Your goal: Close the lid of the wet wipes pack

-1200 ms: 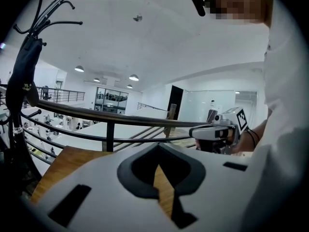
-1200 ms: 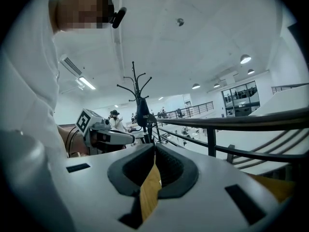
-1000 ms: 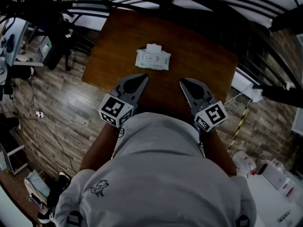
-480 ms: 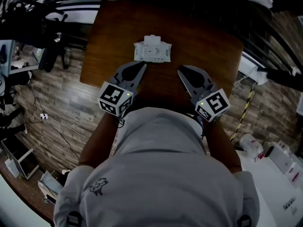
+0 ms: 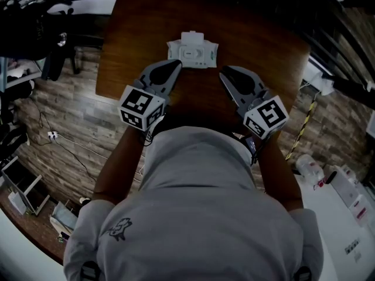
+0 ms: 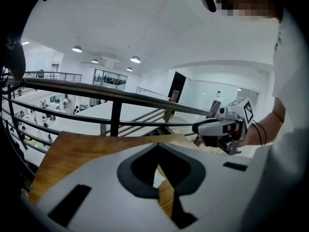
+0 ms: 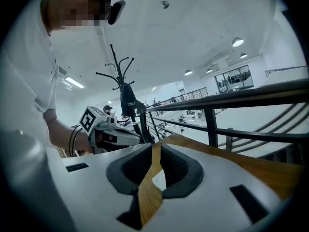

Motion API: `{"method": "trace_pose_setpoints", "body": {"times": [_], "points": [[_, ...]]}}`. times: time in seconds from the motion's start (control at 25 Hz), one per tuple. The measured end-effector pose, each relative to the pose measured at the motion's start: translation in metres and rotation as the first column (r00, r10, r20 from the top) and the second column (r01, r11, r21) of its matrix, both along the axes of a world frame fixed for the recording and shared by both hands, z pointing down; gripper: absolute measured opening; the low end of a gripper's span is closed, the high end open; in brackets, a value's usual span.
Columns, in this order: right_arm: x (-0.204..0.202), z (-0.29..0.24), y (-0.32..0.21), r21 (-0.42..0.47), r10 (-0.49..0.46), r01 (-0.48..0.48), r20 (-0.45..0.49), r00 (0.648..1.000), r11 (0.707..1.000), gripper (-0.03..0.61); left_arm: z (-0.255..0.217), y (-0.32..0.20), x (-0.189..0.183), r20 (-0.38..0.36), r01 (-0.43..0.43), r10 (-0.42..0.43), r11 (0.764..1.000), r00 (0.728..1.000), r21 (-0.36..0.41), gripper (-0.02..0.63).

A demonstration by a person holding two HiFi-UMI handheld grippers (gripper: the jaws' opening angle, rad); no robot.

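Observation:
The white wet wipes pack lies on the brown table, its small lid flipped up at the far side. In the head view my left gripper points at the pack's near left corner, close to it, with its jaws together and nothing between them. My right gripper is shut too, a little short of the pack's near right corner. Each gripper view shows a sliver of white pack through the slit of the jaws, and the other gripper beside it.
A black metal railing runs past the table's far edge. Wood-plank floor lies to the left. A coat stand rises behind the left gripper. A white surface with small boxes sits at lower right.
Both grippers have moved forward and down toward the wipes pack; their tips now sit just short of its near edge. The pack has not moved on the table.

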State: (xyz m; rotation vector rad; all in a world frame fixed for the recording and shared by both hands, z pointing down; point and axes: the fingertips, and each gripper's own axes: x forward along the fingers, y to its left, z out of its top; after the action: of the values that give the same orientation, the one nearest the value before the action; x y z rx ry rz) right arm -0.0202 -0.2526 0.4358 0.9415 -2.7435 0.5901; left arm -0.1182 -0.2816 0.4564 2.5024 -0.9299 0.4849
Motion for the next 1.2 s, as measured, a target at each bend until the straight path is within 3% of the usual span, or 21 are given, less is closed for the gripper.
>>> {"method": "trace_pose_setpoints", "body": {"times": [0.44,1.2], "points": [[-0.019,0.046,-0.033,-0.087,-0.033,0.034,0.013,0.999,0.996,0.111,0.048,-0.026,-0.006,0.031,0.000,0.002,0.997,1.000,-0.075,0.006],[-0.036,0.142,-0.086,-0.295,-0.015,0.019,0.015,1.000,0.955,0.198,0.136,-0.049,-0.007,0.068,-0.010,0.026,0.974,0.997,-0.228,0.006]]}}
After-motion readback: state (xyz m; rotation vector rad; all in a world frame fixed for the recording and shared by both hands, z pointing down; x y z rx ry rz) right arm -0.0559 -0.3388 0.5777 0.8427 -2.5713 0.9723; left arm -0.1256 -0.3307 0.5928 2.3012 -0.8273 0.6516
